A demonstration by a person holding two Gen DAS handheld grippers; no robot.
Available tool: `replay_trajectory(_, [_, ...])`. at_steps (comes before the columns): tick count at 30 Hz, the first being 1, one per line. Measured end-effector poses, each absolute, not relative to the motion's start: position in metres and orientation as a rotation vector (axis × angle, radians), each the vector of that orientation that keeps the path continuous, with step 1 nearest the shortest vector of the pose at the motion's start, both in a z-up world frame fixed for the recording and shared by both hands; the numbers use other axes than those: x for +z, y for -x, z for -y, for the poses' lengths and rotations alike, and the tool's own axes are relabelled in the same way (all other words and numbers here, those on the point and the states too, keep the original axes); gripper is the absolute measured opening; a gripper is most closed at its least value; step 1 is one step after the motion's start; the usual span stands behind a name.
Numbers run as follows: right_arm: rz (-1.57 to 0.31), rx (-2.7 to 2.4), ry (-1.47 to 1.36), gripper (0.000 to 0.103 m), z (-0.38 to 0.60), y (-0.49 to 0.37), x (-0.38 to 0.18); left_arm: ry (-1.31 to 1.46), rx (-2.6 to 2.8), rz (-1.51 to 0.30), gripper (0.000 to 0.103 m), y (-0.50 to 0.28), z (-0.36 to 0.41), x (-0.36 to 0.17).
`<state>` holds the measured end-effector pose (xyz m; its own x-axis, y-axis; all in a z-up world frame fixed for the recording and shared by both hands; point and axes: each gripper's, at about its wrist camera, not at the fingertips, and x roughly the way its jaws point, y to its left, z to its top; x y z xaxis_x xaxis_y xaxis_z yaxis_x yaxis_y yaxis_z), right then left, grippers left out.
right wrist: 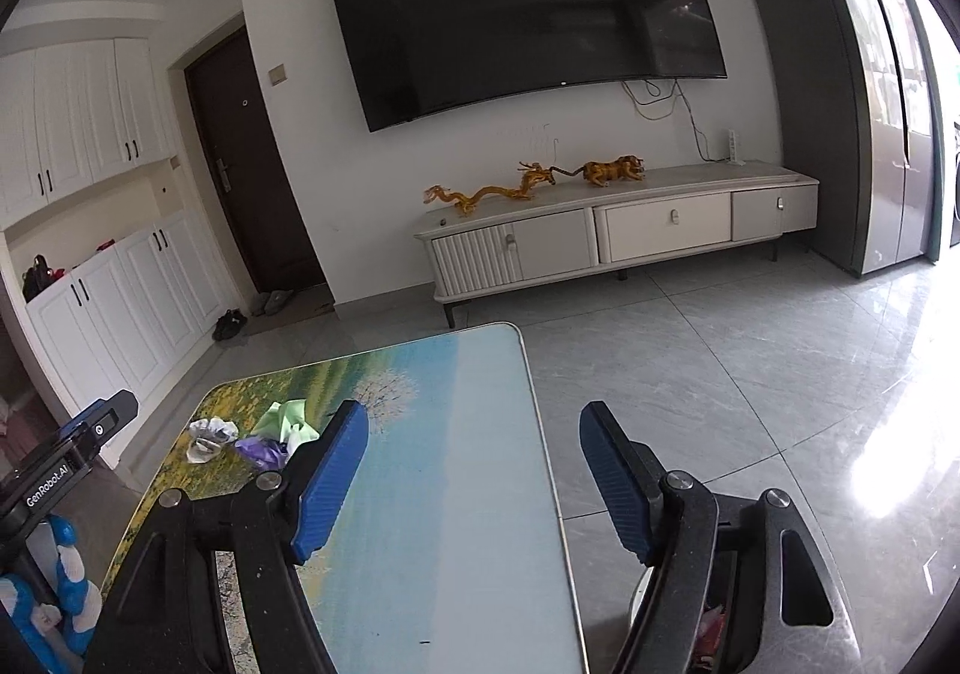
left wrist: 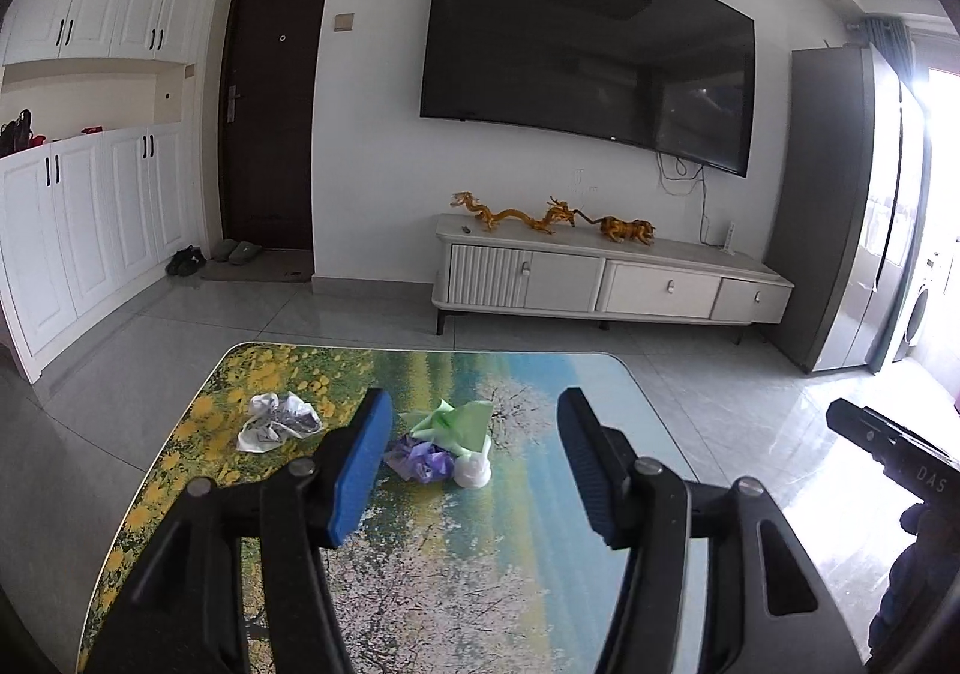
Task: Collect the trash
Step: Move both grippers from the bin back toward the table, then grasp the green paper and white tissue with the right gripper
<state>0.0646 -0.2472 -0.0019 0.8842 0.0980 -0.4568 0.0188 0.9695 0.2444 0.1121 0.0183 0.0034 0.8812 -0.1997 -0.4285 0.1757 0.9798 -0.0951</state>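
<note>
Trash lies on a table with a landscape print (left wrist: 420, 554): a crumpled white and grey wrapper (left wrist: 276, 421), a green paper scrap (left wrist: 459, 422), a purple crumpled wrapper (left wrist: 420, 461) and a small white cap-like piece (left wrist: 472, 471). My left gripper (left wrist: 474, 470) is open and empty, above the table just short of the purple and green pieces. My right gripper (right wrist: 474, 485) is open and empty over the table's right edge (right wrist: 540, 434). The same trash shows at left in the right wrist view: white wrapper (right wrist: 207, 437), green scrap (right wrist: 288, 419), purple wrapper (right wrist: 261, 451).
A bin with trash inside (right wrist: 714, 626) sits on the floor under my right gripper, mostly hidden. A TV stand (left wrist: 606, 278) with dragon figures and a wall TV (left wrist: 588, 50) stand beyond. A fridge (left wrist: 840, 206) is at right. The grey tile floor (right wrist: 750, 374) surrounds the table.
</note>
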Motion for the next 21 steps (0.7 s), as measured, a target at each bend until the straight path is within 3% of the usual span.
replay_trajectory(8, [-0.508,0.111,-0.201,0.073,0.210,-0.092,-0.001,0.105,-0.155,-0.483,0.062,-0.133,-0.052,-0.012])
replay_trajectory(11, [-0.530,0.144,-0.183,0.074,0.196,-0.108,-0.006,0.135,-0.128,-0.502,0.070,-0.145,-0.073,-0.026])
replay_trajectory(21, [-0.615,0.294,-0.122,0.075,0.128,-0.184,-0.038,0.148,-0.026,-0.598,0.070,-0.194,-0.133,-0.078])
